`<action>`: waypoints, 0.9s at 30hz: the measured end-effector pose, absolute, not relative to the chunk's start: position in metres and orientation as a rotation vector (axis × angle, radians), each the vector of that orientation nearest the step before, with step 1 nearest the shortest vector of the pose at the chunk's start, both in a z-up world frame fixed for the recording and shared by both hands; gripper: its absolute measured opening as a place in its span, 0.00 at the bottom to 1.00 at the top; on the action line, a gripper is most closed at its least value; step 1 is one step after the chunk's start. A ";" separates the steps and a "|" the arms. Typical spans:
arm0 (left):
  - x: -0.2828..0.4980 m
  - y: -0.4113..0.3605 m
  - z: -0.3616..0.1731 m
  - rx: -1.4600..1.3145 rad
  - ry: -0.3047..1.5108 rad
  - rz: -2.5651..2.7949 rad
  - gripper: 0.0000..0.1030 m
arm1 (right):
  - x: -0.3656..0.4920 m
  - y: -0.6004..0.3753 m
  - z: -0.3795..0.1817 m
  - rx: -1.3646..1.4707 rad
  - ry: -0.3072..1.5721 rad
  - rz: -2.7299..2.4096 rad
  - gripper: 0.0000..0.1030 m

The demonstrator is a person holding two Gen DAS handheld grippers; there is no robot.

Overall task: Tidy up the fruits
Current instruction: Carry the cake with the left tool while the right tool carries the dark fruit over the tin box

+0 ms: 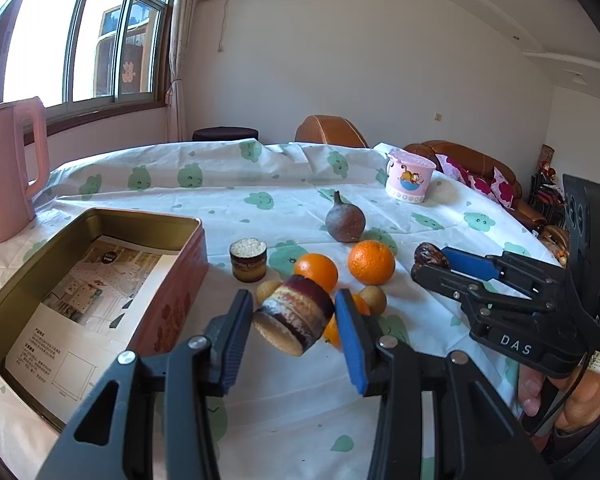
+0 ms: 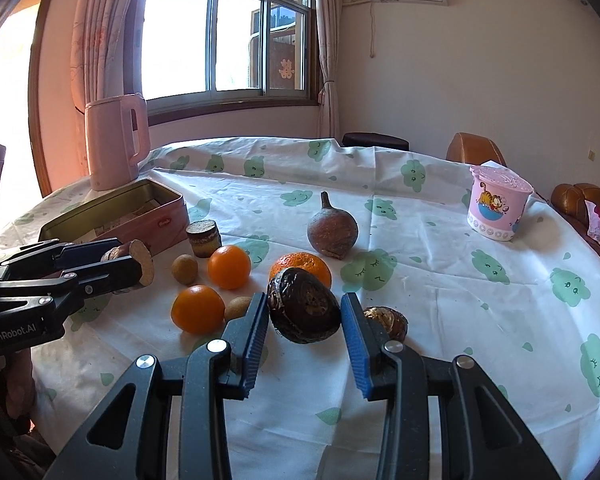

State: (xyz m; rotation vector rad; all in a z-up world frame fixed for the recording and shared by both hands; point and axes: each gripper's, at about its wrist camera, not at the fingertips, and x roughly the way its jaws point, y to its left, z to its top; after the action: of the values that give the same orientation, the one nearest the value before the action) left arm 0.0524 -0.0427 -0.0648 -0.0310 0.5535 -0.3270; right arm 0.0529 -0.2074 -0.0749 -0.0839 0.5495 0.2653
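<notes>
L gripper (image 1: 294, 322) pinching cane chunk (image 1: 294, 320), R gripper (image 2: 305, 314) pinching dark bulb (image 2: 304, 306), both aloft. Go L first, low over tin (image 1: 100, 216) rim, w/o knocking oranges (image 1: 371, 262).

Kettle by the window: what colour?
Pale pink all over, handle included. The kettle shows best in the right wrist view.
</notes>
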 end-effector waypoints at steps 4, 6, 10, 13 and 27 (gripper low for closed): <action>0.048 -0.041 -0.063 -0.030 0.529 -0.320 0.43 | 0.049 -0.208 -0.074 -0.087 0.524 0.265 0.38; 0.047 -0.040 -0.062 -0.030 0.517 -0.316 0.43 | 0.048 -0.208 -0.073 -0.088 0.514 0.265 0.38; 0.043 -0.040 -0.061 -0.029 0.495 -0.312 0.43 | 0.045 -0.208 -0.072 -0.090 0.493 0.264 0.38; 0.041 -0.039 -0.060 -0.029 0.485 -0.310 0.43 | 0.043 -0.207 -0.071 -0.093 0.477 0.263 0.38; 0.035 -0.037 -0.057 -0.035 0.431 -0.297 0.43 | 0.034 -0.207 -0.068 -0.098 0.420 0.263 0.38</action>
State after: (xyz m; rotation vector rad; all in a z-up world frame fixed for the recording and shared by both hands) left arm 0.0349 -0.0374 -0.0575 -0.0353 0.4312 -0.2970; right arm 0.0341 -0.2073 -0.0682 -0.0978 0.4199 0.2626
